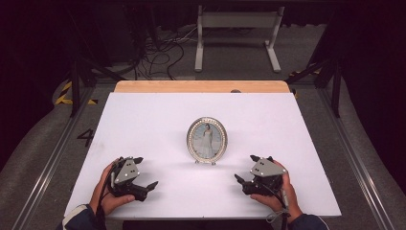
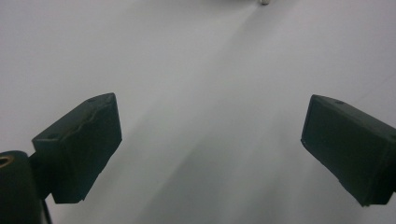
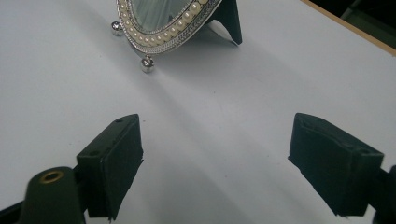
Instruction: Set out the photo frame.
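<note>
Silver and pearl-trimmed, the oval picture frame [image 1: 207, 140] stands upright near the middle of the white bench [image 1: 143, 115], propped on its back stand. My left hand-held gripper [image 1: 145, 172] and my right hand-held gripper [image 1: 245, 168] sit low at either side of it, apart from it, jaws spread wide, holding nothing.

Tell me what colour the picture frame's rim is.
Silver, with a ring of pearl-like beads on the frame; the right gripper view shows it best.
</note>
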A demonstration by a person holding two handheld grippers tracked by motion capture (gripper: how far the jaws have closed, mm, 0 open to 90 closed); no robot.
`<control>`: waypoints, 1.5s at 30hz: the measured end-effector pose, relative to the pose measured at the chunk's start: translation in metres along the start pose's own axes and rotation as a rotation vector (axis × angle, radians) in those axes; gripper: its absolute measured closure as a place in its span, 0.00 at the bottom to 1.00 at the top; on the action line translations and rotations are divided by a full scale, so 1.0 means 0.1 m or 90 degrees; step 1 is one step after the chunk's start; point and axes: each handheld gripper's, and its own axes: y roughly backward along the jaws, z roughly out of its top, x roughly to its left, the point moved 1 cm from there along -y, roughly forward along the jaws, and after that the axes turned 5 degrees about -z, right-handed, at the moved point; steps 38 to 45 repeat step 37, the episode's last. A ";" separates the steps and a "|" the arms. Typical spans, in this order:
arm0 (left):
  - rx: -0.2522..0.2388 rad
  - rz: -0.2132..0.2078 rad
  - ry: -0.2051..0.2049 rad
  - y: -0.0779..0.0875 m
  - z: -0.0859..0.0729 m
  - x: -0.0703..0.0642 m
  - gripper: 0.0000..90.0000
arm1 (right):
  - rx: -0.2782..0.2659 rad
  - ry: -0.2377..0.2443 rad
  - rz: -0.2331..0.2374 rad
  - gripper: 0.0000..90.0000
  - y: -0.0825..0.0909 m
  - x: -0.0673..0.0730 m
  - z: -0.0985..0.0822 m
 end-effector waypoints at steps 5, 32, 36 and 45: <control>0.003 -0.002 -0.002 -0.01 0.00 0.00 0.06 | 0.000 -0.005 0.002 0.20 0.00 -0.01 0.00; 0.024 0.002 -0.024 -0.07 0.01 -0.02 0.08 | 0.002 -0.004 0.015 0.20 -0.03 0.00 0.00; 0.021 0.002 -0.021 -0.07 0.01 -0.02 0.08 | 0.002 -0.009 0.014 0.20 -0.02 -0.01 0.00; 0.021 0.002 -0.020 -0.07 0.01 -0.02 0.08 | 0.001 -0.010 0.014 0.20 -0.02 -0.01 0.00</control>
